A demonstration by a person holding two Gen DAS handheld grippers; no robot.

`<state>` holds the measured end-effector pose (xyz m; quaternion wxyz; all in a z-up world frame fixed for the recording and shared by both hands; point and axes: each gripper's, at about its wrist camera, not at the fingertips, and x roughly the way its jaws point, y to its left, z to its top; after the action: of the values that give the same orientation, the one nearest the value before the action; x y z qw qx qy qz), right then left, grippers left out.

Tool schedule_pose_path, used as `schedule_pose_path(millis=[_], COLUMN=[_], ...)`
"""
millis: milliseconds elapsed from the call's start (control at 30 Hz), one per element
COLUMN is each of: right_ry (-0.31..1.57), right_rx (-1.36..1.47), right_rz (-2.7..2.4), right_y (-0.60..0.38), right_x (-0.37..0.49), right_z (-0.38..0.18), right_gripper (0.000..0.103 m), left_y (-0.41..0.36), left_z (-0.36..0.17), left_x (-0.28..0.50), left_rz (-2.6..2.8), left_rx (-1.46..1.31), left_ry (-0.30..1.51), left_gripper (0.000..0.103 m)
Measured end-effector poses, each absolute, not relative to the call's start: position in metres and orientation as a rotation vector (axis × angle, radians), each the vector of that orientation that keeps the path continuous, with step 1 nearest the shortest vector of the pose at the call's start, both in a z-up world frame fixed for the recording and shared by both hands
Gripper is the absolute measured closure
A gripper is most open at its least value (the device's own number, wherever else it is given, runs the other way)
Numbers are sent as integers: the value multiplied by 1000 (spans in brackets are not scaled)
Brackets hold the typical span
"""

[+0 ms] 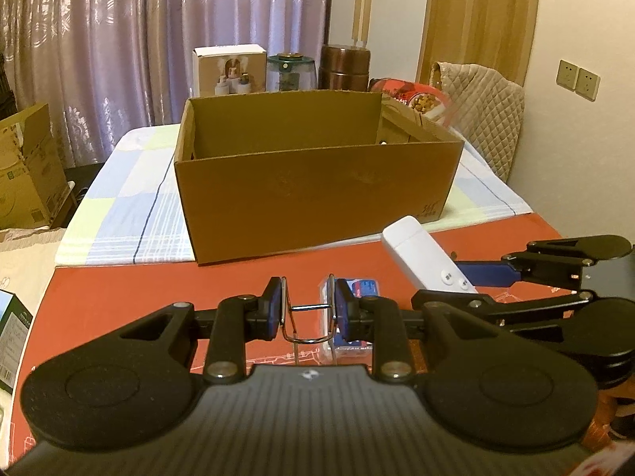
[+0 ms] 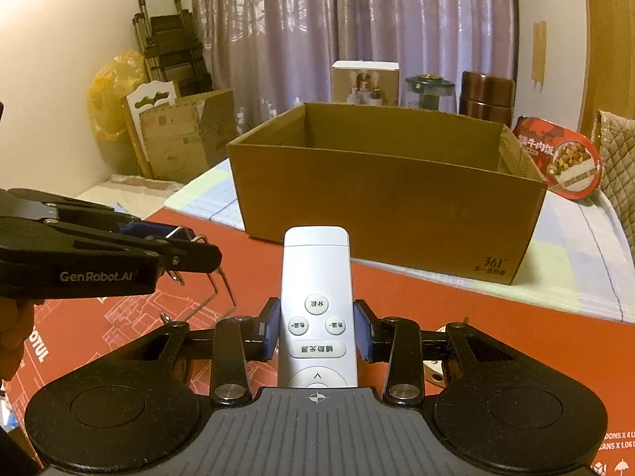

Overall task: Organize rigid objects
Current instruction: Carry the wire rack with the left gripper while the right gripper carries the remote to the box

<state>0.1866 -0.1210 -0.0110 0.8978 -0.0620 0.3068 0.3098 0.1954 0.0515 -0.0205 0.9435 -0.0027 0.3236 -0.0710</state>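
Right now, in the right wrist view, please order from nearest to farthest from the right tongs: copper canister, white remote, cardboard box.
1. White remote: clamped in the right tongs.
2. Cardboard box: just beyond the remote, on the table.
3. Copper canister: behind the box, right of centre, before the curtain.

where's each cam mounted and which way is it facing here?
Left wrist: on the left gripper, looking forward and down over the red table at the cardboard box; its own fingers clamp a wire rack, and the right gripper enters from the right.
Right wrist: on the right gripper, facing the same box; its fingers clamp a white remote, the left gripper and part of a hand at left.
Shared: box, remote, rack, both grippers, curtain.
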Motion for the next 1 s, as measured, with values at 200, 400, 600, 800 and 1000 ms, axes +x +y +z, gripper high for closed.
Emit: schedule_pose_path(millis=[200, 400, 600, 800, 1000], right_ry=[619, 613, 597, 561, 532], right_rx=[-104, -78, -60, -41, 1], right_rz=[627, 608, 589, 552, 504], right_y=[-125, -130, -132, -135, -142], right_x=[189, 195, 204, 217, 233], right_z=[-3, 4, 16, 34, 52], right_gripper=[68, 68, 68, 68, 68], left_y=[47, 43, 37, 35, 38], left_z=[-13, -6, 4, 22, 41], left_x=[198, 203, 209, 220, 237], left_rz=[-151, -157, -168, -172, -165], left_rx=[-14, -29, -35, -49, -72], left_ry=[643, 628, 606, 562, 517], left_gripper=[80, 80, 80, 80, 80])
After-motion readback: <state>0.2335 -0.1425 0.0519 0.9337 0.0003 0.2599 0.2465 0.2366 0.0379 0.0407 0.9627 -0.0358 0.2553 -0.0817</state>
